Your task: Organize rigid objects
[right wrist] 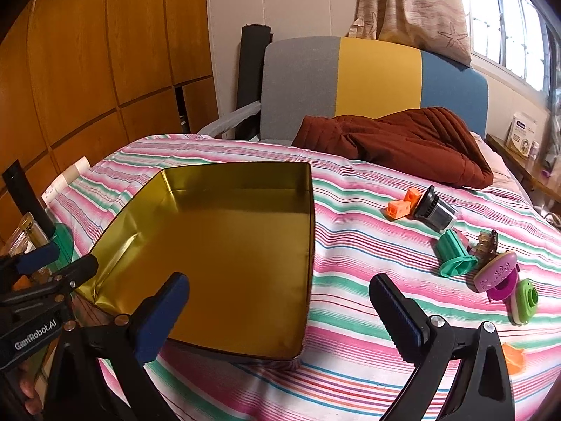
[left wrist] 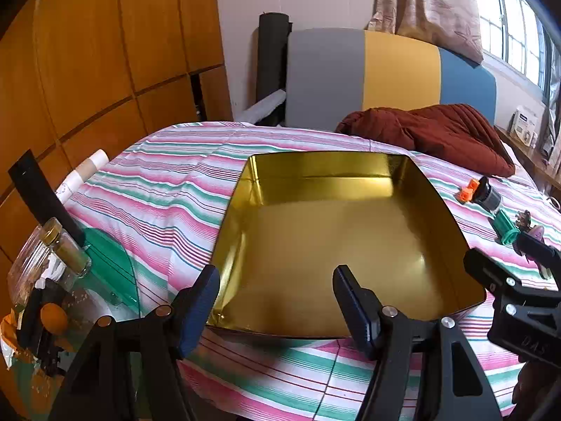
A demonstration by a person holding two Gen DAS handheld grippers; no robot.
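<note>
Gold tin on the striped bed, small things off to its right, both grippers held spread and holding nothing.

At far left, past the bed's edge, a glass jar (left wrist: 52, 252) stands on a cluttered side surface. The left gripper (left wrist: 277, 301) hovers with fingers spread over the near left corner of the gold tin (right wrist: 224, 245), which lies with nothing in it on the striped bedspread (right wrist: 350, 315). The right gripper (right wrist: 280, 301), fingers spread, straddles the tin's near right corner. Right of the tin's right wall is a bare strip of bedspread, then the orange cubes (right wrist: 399, 205), black cylinder (right wrist: 434, 212), teal spool (right wrist: 454, 256), brown hair claw (right wrist: 487, 242), purple case (right wrist: 498, 273) and green piece (right wrist: 524, 300), clustered closely. A rust blanket (right wrist: 403, 140) lies at the far side.
</note>
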